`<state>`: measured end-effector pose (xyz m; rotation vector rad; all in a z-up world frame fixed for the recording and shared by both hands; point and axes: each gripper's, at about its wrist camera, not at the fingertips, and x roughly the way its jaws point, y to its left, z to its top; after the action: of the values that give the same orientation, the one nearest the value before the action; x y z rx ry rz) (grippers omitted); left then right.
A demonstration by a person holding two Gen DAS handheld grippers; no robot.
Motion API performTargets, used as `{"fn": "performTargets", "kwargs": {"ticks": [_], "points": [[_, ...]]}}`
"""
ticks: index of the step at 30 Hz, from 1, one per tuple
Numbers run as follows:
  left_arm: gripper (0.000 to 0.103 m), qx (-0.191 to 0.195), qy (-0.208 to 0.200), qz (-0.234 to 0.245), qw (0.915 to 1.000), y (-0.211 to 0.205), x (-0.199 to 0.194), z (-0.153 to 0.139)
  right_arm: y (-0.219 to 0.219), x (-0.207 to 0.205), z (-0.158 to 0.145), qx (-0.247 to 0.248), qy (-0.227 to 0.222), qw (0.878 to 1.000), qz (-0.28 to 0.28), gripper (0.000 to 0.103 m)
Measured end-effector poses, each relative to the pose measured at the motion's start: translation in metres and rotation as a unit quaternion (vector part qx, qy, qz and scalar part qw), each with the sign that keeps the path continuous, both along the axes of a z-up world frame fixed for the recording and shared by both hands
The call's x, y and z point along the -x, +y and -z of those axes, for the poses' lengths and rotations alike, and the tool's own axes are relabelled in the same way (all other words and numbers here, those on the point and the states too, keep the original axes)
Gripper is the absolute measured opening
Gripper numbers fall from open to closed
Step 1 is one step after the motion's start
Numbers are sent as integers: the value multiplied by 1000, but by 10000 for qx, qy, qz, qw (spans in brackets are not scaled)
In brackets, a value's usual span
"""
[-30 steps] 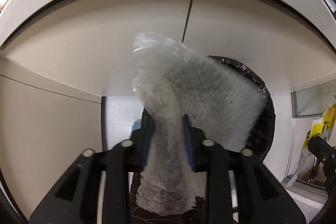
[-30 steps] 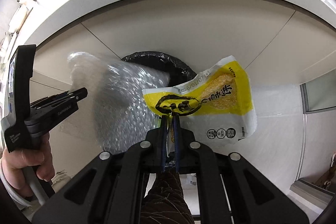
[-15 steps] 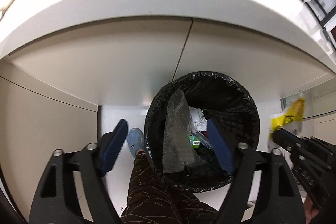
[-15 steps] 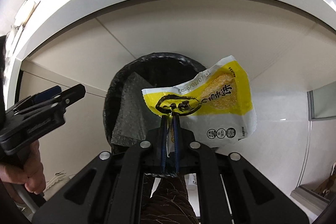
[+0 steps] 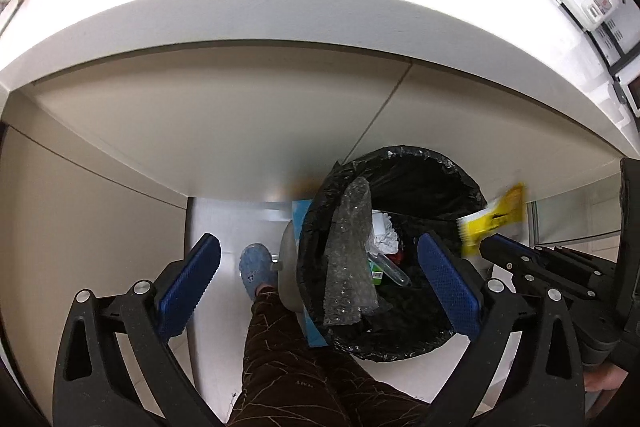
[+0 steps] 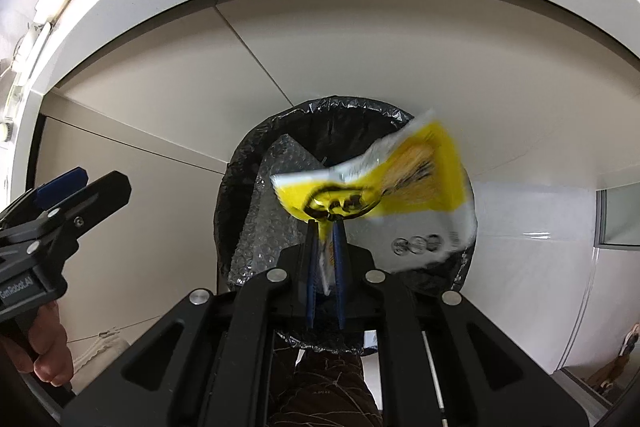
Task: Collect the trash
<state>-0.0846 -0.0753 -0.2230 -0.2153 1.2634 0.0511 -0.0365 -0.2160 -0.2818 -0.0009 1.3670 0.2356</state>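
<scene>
Room: white desk (image 5: 280, 11) edge curving overhead, beige cabinet fronts below, pale floor.
Left wrist view, bin: round trash bin lined with a black plastic bag (image 5: 404, 163) stands on the floor under the desk edge.
Left wrist view, bubble wrap: clear crumpled bubble-wrap sheet (image 5: 350, 255) leans inside the bin against its left wall.
Left wrist view, left gripper (image 5: 320, 283): jaws have just been opening, spread wide, nothing between them.
Right wrist view, right gripper (image 6: 325, 259): jaws pressed together, pinching the yellow-and-white snack wrapper (image 6: 384, 183).
Right wrist view, wrapper: blurred, directly over the bin's mouth.
Right wrist view, person: brown trouser leg (image 6: 332, 387) below.
</scene>
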Motion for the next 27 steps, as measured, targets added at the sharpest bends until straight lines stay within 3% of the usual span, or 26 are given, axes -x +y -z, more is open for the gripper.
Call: {"fn": "performTargets", "kwargs": {"ticks": [4, 10, 12, 15, 18, 23, 27], "points": [[97, -24, 41, -13, 10000, 4, -1, 7, 6, -5, 7, 37, 12, 10000, -28, 17], [97, -55, 43, 37, 10000, 5, -3, 13, 7, -9, 5, 47, -45, 10000, -23, 45], [97, -49, 50, 69, 10000, 5, -4, 12, 8, -8, 1, 149, -144, 9998, -6, 64], [97, -39, 65, 147, 9999, 2, -6, 7, 4, -8, -11, 339, -312, 9988, 148, 81], [97, -59, -28, 213, 9998, 0, -6, -7, -3, -9, -30, 420, -480, 9976, 285, 89], [97, 37, -123, 212, 9997, 0, -4, -47, -18, -9, -74, 490, -618, 9955, 529, 91], [97, 86, -139, 178, 9997, 3, 0, -88, -22, -2, -134, 522, -904, 9926, 627, 91]]}}
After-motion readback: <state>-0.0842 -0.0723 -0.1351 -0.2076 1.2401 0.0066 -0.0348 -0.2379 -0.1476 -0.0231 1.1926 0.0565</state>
